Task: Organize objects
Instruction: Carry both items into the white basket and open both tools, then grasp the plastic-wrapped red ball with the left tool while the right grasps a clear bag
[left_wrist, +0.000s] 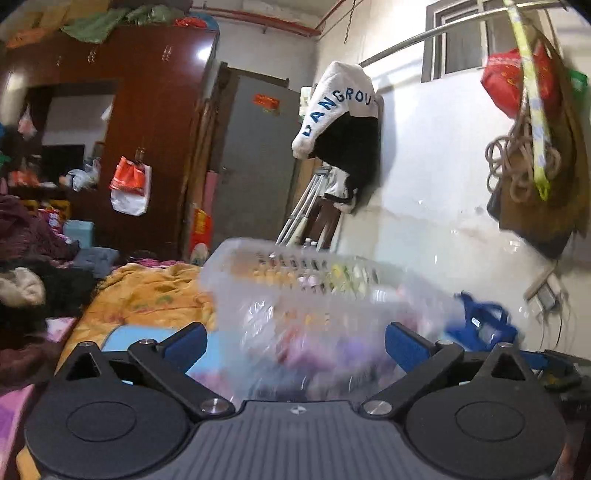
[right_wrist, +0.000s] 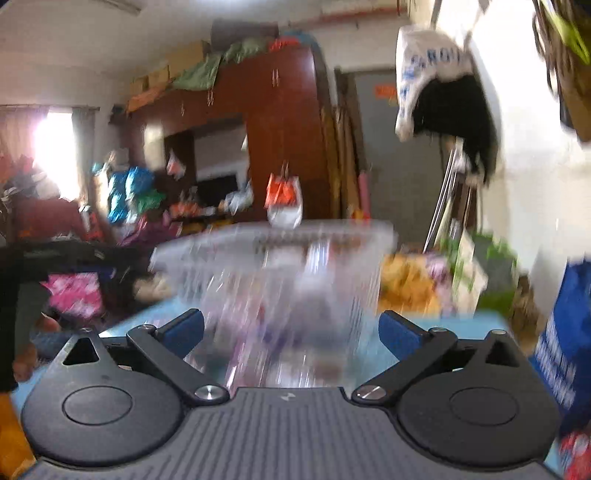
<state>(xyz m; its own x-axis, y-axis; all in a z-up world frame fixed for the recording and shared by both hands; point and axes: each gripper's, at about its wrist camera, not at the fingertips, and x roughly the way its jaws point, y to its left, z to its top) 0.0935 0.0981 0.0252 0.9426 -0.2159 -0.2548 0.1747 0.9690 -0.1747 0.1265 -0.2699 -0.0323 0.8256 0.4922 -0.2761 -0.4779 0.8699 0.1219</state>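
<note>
A clear plastic basket with slotted walls stands on the bed just ahead of my left gripper. It holds blurred colourful items, too smeared to name. My left gripper is open and empty, its blue pads wide apart on either side of the basket's near wall. The same basket shows in the right wrist view, heavily blurred. My right gripper is open and empty, its blue pads spread before the basket's near side.
A blue bag lies right of the basket; it also shows in the right wrist view. An orange quilt and clothes piles cover the bed. A brown wardrobe, grey door and hanging jacket stand behind.
</note>
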